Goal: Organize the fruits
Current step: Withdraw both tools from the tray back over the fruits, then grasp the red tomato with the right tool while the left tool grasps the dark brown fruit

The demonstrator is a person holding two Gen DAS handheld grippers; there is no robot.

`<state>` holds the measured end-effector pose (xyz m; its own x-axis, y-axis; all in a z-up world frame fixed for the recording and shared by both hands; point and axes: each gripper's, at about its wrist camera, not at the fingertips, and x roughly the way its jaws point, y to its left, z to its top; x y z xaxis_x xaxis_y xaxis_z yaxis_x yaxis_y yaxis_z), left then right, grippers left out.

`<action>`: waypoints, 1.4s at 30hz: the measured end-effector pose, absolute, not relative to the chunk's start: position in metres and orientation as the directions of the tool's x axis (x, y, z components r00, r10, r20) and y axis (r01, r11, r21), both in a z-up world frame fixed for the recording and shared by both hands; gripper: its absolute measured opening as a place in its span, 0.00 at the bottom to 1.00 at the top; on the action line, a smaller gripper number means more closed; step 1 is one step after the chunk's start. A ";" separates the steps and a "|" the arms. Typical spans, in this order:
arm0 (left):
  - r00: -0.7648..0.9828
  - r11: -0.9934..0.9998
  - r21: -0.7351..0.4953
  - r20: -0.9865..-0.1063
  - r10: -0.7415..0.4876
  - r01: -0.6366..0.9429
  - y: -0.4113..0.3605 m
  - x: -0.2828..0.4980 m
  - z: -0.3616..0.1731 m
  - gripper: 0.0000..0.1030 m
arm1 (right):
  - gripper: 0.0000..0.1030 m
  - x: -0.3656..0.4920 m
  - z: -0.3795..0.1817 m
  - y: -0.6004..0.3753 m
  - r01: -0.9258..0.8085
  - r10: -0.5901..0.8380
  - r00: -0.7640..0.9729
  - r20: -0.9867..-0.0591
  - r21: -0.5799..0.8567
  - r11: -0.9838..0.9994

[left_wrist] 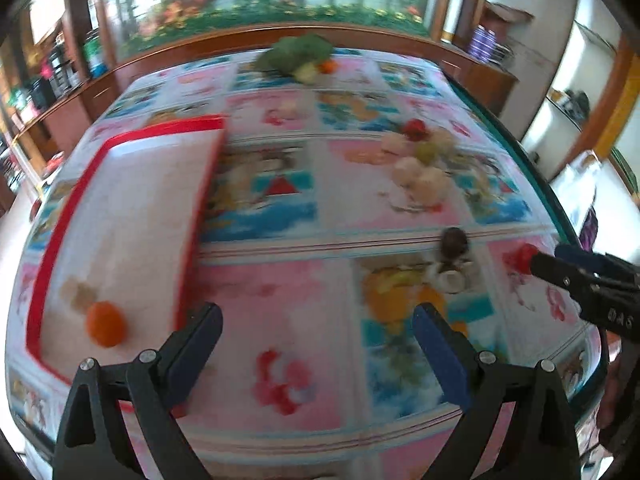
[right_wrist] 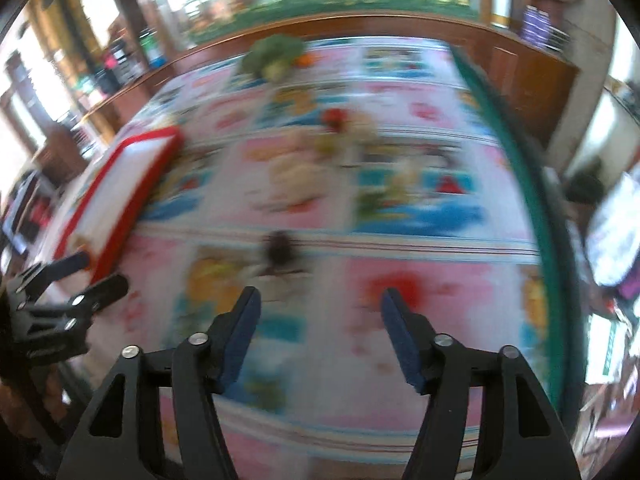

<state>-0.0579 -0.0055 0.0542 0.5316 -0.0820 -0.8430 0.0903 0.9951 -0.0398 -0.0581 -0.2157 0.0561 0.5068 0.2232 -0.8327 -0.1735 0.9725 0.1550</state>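
Both tongs wide, holding nothing — fruit scattered.
Left tongs [left_wrist: 318,320], right tongs [right_wrist: 320,300]; round orange fruit [left_wrist: 106,323] lies in the red-rimmed white tray [left_wrist: 44,268], near-left.

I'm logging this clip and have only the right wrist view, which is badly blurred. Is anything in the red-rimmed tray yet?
Observer: Yes. The left wrist view shows an orange fruit lying in the near corner of the red-rimmed tray.
Operator: Is the left gripper holding anything?
Observer: No. The left gripper is open, with only tablecloth between its fingers.
Operator: What is the dark smear ahead of my fingers?
Observer: It is a dark round fruit on the cloth, with a pale piece just in front of it.
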 end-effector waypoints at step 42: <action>0.469 0.952 -0.123 -0.848 -0.248 0.281 -0.075 -0.015 0.032 0.29 | 0.31 -0.042 0.027 -0.262 -0.170 0.257 0.491 -0.833 0.198 0.965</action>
<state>-0.0152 -0.0753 0.0318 0.4687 -0.2477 -0.8479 0.2813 0.9518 -0.1225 -0.0421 -0.2623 0.0266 0.4909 0.2567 -0.8325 -0.1699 0.9655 0.1976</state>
